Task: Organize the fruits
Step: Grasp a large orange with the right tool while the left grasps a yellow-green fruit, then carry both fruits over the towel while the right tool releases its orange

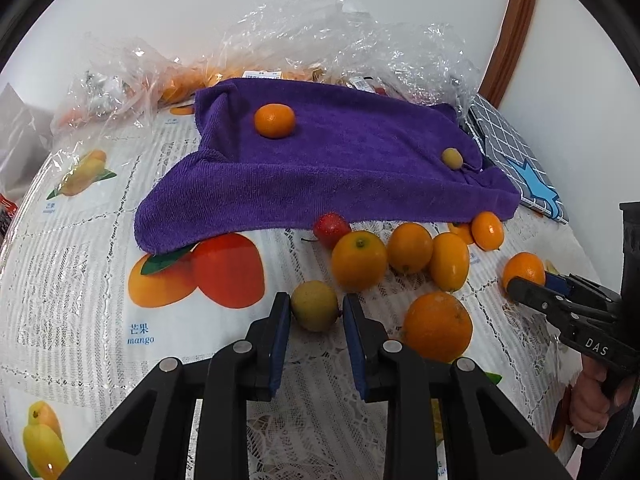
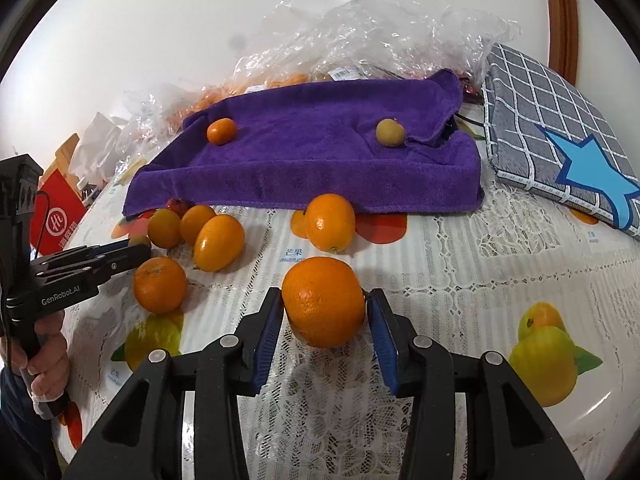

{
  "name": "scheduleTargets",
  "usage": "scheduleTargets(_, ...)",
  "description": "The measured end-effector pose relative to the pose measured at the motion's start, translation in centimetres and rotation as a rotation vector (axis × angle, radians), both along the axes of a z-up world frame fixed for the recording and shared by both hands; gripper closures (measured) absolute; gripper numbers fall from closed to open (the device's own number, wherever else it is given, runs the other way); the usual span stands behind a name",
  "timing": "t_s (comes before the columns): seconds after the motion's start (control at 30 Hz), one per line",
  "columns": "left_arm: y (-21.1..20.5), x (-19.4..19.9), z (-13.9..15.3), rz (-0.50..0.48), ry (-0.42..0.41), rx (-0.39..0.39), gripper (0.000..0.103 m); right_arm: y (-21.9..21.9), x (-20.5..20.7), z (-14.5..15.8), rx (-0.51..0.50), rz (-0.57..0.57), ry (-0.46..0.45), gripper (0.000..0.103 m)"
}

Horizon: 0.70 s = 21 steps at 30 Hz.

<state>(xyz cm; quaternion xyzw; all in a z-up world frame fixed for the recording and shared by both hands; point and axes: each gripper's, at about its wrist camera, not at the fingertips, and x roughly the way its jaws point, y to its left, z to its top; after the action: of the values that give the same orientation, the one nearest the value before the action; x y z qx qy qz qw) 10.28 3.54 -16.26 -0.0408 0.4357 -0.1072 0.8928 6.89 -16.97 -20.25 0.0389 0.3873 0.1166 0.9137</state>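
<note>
A purple towel (image 1: 340,168) lies across the table's back, also in the right wrist view (image 2: 320,160). On it sit a small orange (image 1: 275,120) and a small yellow-green fruit (image 1: 452,158). In front lie several oranges and kumquats (image 1: 408,254) and a red fruit (image 1: 330,229). My left gripper (image 1: 316,310) is closed around a yellow-green fruit (image 1: 315,305) resting on the table. My right gripper (image 2: 323,308) is closed around a mandarin (image 2: 323,307) on the table; it also shows in the left wrist view (image 1: 532,284).
The table has a lace cloth with printed mangoes (image 1: 200,272). Crumpled clear plastic bags (image 1: 340,32) with fruit lie behind the towel. A grey checked cushion with a blue star (image 2: 560,140) sits at the right. A red box (image 2: 60,208) stands left.
</note>
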Motion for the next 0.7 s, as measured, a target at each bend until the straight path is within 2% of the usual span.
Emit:
scheduleTargets(0.2, 0.3, -0.3, 0.3, 0.001, -0.013, -0.031, 0.077, 0.0, -0.7, 0.2, -0.005, -0.001, -0.019, 0.061)
scheduleTargets(0.7, 2.5, -0.7, 1.7, 0.080, -0.068, -0.113, 0.077, -0.1, -2.4, 2.4, 0.016, -0.018, -0.069, 0.062)
